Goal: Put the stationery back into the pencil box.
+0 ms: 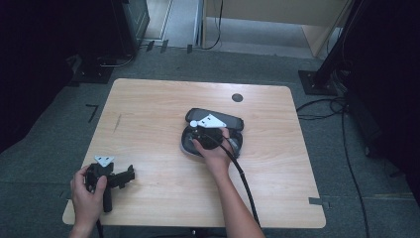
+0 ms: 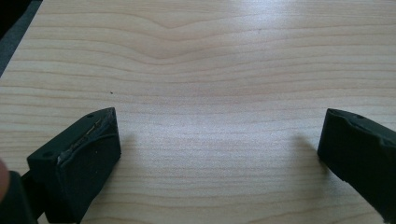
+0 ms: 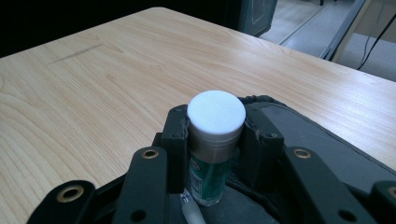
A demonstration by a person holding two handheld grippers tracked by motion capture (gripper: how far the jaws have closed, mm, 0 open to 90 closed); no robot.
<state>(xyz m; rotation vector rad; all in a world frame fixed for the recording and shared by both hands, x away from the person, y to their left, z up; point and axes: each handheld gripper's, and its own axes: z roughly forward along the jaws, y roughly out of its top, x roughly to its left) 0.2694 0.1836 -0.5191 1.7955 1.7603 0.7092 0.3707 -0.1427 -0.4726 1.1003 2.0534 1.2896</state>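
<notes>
A small tube with a white cap (image 3: 216,109) and a green label stands upright between the jaws of my right gripper (image 3: 215,135), which is shut on it. In the high view that gripper (image 1: 196,131) hangs over an open dark zip case (image 1: 233,122) at the table's middle, and the tube's cap (image 1: 193,123) shows at its left end. The case's dark lining (image 3: 322,149) lies just under and to the right of the tube. My left gripper (image 1: 129,174) rests near the front left corner of the table, jaws wide apart (image 2: 219,144) over bare wood.
The wooden table (image 1: 148,114) has a black round grommet (image 1: 237,97) near its far edge. A cable (image 1: 243,176) trails from the right gripper toward the front edge. Black stands and cables (image 1: 322,79) sit on the grey floor around the table.
</notes>
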